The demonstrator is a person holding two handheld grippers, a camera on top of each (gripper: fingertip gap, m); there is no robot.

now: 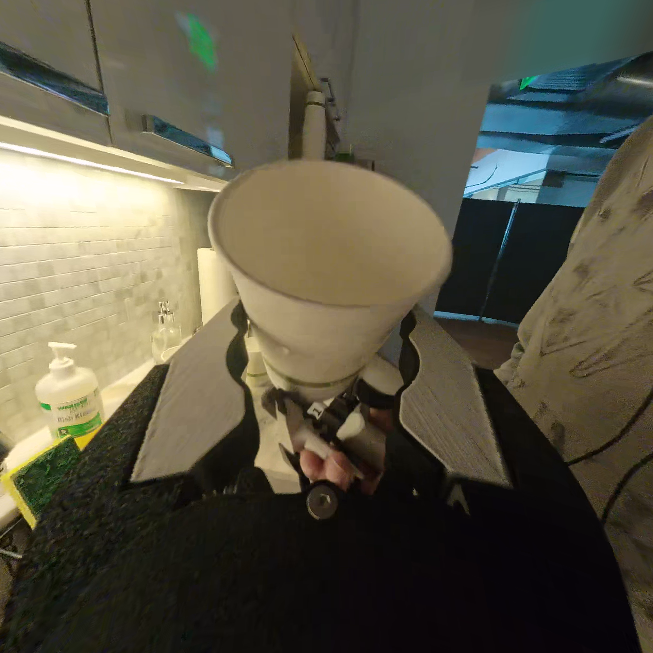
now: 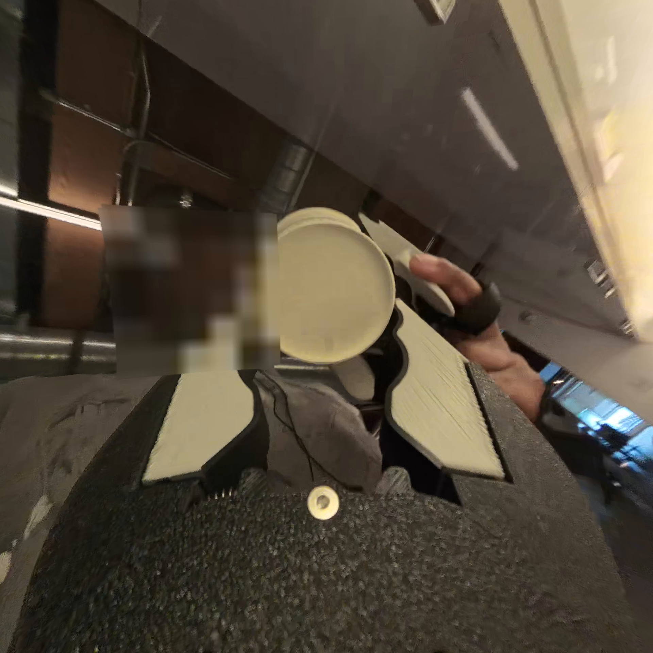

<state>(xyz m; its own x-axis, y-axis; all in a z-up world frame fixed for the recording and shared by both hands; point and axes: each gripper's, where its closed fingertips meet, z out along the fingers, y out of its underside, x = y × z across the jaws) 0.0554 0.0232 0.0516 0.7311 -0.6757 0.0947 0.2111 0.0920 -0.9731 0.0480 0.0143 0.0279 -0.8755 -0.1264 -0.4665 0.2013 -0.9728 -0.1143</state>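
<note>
white paper cup [image 1: 328, 268] mouth-up, pinched in left tongs [image 1: 323, 353]; right tongs [image 2: 325, 353] upturned, spread

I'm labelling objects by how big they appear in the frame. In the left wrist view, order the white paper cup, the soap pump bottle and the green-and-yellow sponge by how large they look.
1. White paper cup, by far the largest, though it sits right at the camera, so nearness inflates it.
2. Soap pump bottle.
3. Green-and-yellow sponge, close to the bottle in apparent size and partly cut off, so this ranking is unsure.

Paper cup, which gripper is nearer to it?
Left. The paper cup sits between the jaws of the left gripper; the right gripper points at its base, open, just short.
</note>
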